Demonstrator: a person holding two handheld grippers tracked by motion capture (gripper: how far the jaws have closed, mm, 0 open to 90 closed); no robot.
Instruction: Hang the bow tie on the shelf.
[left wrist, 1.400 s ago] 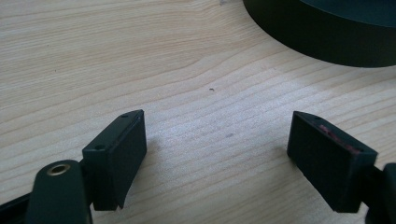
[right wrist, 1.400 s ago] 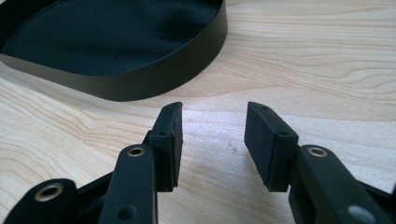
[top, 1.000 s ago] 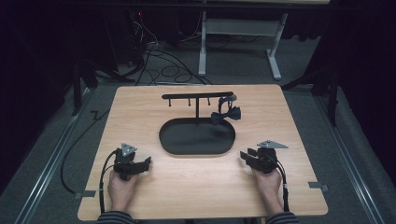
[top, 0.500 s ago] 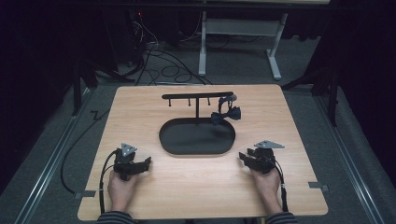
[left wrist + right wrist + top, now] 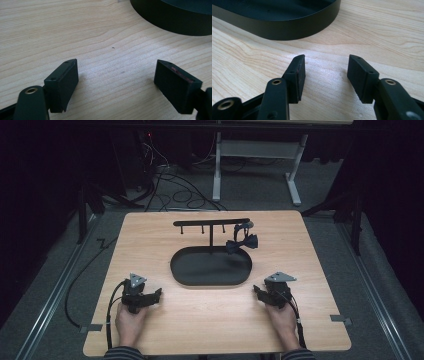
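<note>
In the high view, a light wooden table (image 5: 210, 320) carries a black oval tray (image 5: 211, 266) near its middle, and from the tray's far side rises a thin black T-shaped stand (image 5: 212, 224) with small pegs hanging from its crossbar. A small black bow-shaped object (image 5: 241, 242) hangs from the right end of that crossbar, above the tray's right far rim. The person's left hand (image 5: 131, 320) comes in from the bottom edge with the forearm pointing up the table, resting on the wood and holding the left gripper (image 5: 157, 294), whose tips aim to the right and slightly forward, toward the tray's near left edge but apart from it. The right hand (image 5: 283, 319) lies likewise at the lower right, holding the right gripper (image 5: 256, 290), its tips aimed leftward toward the tray's near right edge, also apart from it. In the left gripper view, the left gripper (image 5: 115, 75) sits low over bare wood with its two black jaws spread wide and nothing between them; the tray's dark wall (image 5: 172, 21) curves across the upper right. In the right gripper view, the right gripper (image 5: 326, 72) has its jaws parted moderately over bare wood, gripping nothing, with the tray wall (image 5: 287, 26) across the upper left.
</note>
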